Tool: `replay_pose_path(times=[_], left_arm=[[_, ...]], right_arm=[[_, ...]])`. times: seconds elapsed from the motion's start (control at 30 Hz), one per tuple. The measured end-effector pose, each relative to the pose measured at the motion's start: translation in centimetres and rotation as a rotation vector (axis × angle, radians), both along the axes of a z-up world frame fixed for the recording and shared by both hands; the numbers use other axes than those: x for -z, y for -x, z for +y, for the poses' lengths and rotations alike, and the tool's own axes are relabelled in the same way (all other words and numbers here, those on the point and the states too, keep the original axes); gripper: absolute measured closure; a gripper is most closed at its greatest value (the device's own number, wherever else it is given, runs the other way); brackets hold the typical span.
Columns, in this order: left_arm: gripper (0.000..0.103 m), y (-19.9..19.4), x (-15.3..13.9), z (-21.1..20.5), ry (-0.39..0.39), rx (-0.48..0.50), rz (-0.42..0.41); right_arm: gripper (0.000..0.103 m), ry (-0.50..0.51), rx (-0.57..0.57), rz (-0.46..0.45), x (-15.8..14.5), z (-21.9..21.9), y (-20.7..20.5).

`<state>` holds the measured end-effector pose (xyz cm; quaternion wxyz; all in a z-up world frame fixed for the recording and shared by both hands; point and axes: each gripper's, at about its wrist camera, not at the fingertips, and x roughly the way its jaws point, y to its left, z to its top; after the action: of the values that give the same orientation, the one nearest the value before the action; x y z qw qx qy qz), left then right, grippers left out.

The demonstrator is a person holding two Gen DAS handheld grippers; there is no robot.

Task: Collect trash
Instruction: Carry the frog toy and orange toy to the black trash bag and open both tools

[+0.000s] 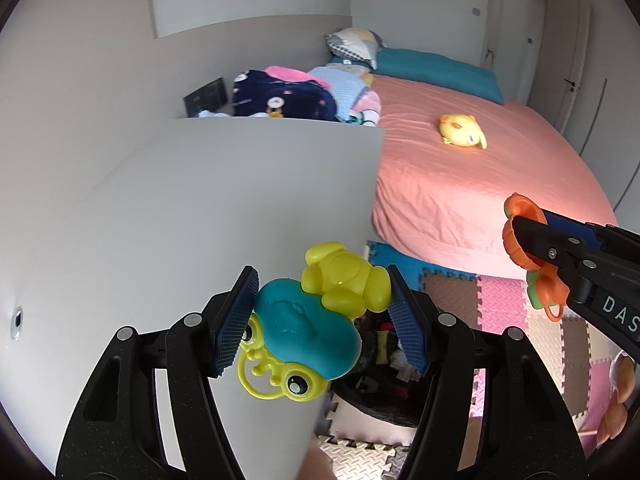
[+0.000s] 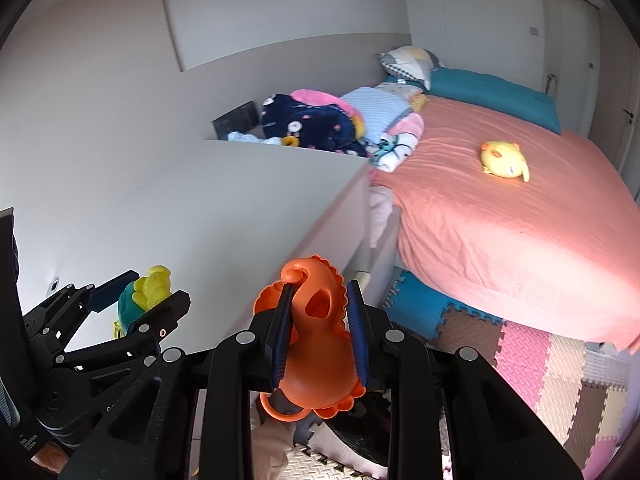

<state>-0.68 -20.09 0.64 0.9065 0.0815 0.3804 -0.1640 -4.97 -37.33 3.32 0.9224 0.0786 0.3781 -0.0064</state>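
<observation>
Two grippers, left gripper [image 1: 322, 304] clamping teal-yellow toy [image 1: 308, 332], right gripper [image 2: 318, 324] pinching orange toy [image 2: 316, 360]

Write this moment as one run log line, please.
left gripper: shut on teal and yellow toy | right gripper: shut on orange toy | yellow plush: lying on bed

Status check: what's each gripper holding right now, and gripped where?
Left gripper: teal-and-yellow toy, pads on its teal body and yellow end. Right gripper: orange toy, clamped across its middle.
</observation>
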Motion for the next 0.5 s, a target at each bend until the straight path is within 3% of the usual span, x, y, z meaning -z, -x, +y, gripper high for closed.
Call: replay_pose_path(times=[0.5], left_arm=[[0.04, 1.5, 0.5, -6.9, -0.016, 0.137, 0.015]], right_arm=[[0.075, -0.002, 0.135, 0.024, 0.9, -6.7, 2.7]])
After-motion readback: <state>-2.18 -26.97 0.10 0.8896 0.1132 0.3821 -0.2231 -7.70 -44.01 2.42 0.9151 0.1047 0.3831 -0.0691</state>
